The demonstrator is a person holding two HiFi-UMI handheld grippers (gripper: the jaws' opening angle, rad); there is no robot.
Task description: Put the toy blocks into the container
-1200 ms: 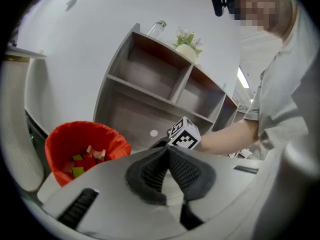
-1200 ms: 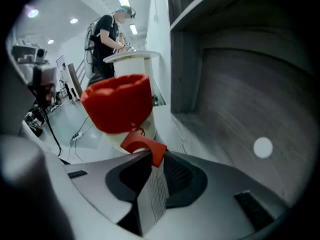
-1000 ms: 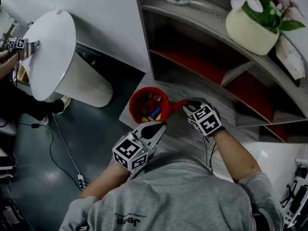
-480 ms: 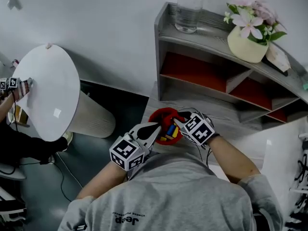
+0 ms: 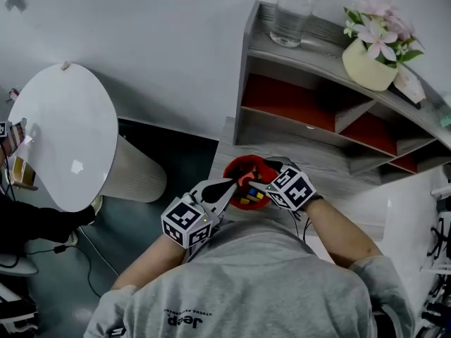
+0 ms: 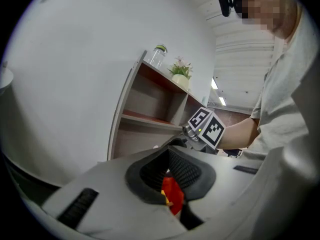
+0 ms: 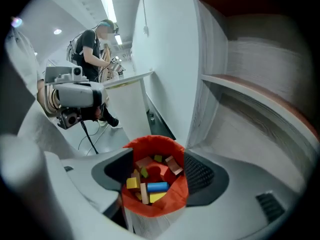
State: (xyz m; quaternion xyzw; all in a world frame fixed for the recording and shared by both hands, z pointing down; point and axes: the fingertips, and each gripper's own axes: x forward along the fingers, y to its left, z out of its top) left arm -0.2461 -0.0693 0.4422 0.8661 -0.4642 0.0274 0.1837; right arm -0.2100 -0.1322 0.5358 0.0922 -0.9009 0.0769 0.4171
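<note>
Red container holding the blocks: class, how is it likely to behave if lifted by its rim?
The red container probably flexes rather than staying stiff: its rim looks creased and uneven, so a rim grip may fold it. The loose toy blocks inside would likely slide and shift the weight if it tilts.

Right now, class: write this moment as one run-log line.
toy blocks: inside red container | left gripper: shut on its rim | right gripper: jaws just opened, container between them, unpressed

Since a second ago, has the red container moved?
Yes, slightly: the red container, then directly below the left post of the shelf, now sits a little right of that post, though the camera also swung.
</note>
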